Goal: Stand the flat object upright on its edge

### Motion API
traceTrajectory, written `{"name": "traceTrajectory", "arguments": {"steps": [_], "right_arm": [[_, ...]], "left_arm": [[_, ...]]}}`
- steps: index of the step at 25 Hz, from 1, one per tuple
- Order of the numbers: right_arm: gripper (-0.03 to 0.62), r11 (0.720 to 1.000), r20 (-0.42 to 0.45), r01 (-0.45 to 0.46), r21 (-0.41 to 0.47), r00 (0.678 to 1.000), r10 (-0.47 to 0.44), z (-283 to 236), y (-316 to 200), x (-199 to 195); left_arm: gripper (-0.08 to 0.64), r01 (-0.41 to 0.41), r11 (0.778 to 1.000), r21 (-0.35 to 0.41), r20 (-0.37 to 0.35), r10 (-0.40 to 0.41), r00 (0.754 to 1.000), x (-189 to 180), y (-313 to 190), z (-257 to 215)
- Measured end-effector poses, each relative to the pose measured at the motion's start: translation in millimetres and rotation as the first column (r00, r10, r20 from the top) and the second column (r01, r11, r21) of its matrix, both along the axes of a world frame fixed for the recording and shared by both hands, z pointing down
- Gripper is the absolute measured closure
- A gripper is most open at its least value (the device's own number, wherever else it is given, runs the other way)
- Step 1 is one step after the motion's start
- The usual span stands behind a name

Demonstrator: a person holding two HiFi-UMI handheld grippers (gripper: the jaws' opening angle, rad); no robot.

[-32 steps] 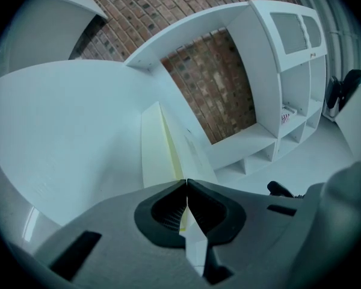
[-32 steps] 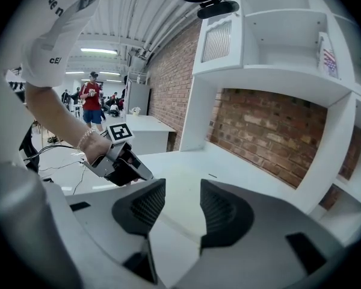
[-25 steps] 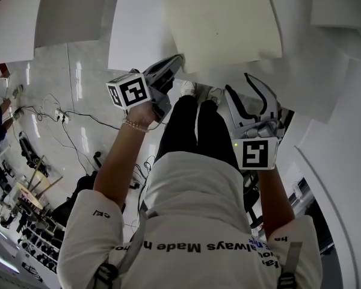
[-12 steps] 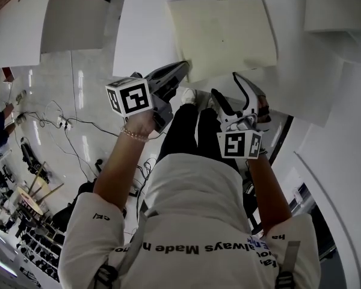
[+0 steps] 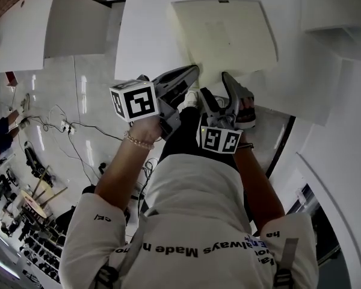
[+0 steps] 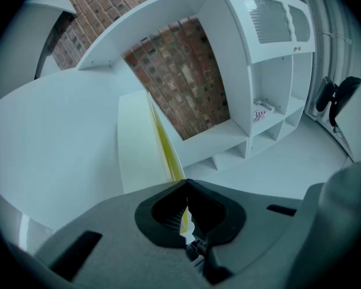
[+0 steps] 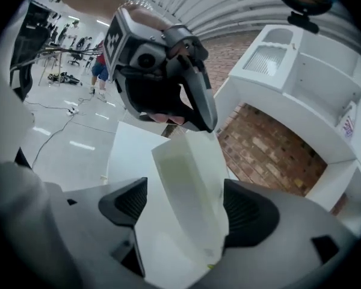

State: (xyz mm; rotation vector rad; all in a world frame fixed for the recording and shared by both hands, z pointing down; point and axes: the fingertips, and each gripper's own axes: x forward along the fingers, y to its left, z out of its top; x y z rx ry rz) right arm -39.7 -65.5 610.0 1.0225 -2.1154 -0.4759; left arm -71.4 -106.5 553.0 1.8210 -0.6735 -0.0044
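Flat board (image 5: pixel 225 38) sits at the worktop's (image 5: pixel 145 32) near edge. Left tongs (image 5: pixel 194 71) clamp its corner, while right tongs (image 5: pixel 213 84) are opening around its edge.

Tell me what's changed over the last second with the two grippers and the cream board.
The right gripper moved in from the right to the near edge of the cream board. Its jaws are opening and now straddle that edge without pressing it. The left gripper stayed shut on the board's near left corner, and the board has hardly shifted on the white table.
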Motion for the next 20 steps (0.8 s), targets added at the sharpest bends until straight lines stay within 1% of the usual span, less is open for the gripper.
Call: {"name": "traceTrajectory", "arguments": {"steps": [5,10,12,14,17,20], "right_arm": [[0.247,0.994,-0.032,-0.052,0.093,0.998,0.056,-6,-11,5],[0.249,0.985,-0.040,-0.087,0.148,0.995,0.094,-14,-22,12],[0.250,0.982,-0.023,-0.105,0.158,0.994,0.110,-22,-27,15],[0.250,0.981,0.006,-0.120,0.153,0.993,0.120,-29,-29,17],[0.256,0.980,0.045,-0.143,0.140,0.989,0.138,-38,-31,24],[0.266,0.979,0.078,-0.161,0.124,0.985,0.152,-46,-35,30]], "left_arm": [[0.548,0.002,1.000,0.013,-0.021,-0.002,1.000,12,-2,-14],[0.548,-0.012,1.000,0.015,-0.043,0.013,0.999,23,-2,-22],[0.548,-0.021,0.999,0.024,-0.045,0.022,0.999,25,-3,-28],[0.546,-0.030,0.998,0.047,-0.027,0.032,0.999,27,-5,-33],[0.545,-0.067,0.993,0.096,-0.005,0.068,0.998,32,-5,-43],[0.535,-0.106,0.982,0.156,0.018,0.104,0.994,36,-4,-56]]}}
